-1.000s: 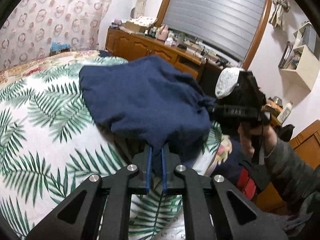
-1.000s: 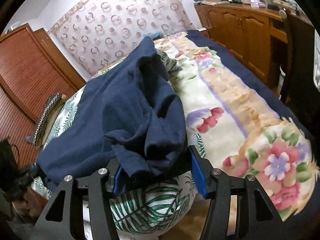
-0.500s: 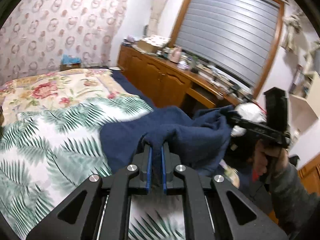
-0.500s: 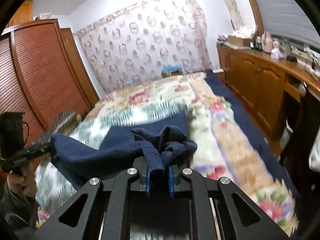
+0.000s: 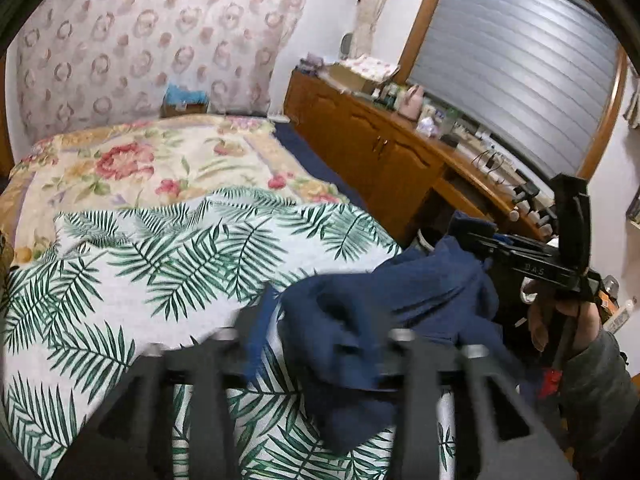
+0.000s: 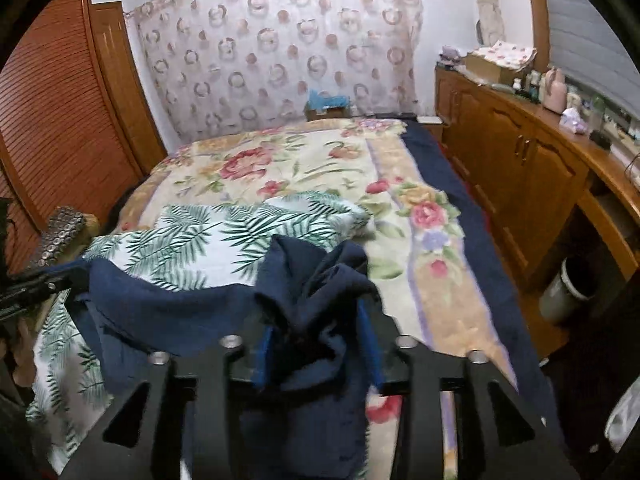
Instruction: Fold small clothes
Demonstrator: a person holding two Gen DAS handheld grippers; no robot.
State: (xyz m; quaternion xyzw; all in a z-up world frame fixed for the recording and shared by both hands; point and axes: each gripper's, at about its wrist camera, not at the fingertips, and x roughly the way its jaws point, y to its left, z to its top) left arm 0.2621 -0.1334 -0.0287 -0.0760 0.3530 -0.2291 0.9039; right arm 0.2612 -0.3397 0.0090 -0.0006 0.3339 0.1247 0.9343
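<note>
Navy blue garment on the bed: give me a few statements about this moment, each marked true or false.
1. The navy blue cloth garment lies bunched at the near edge of the bed. True.
2. It rests on the white quilt with green fern leaves. True.
3. The left hand-held gripper is clamped shut on the cloth. False: its jaws are opening, with cloth between them.
4. The garment is folded into a neat flat square. False: it is crumpled.
5. The wooden sideboard top is bare. False: bottles and boxes stand on it.
</note>
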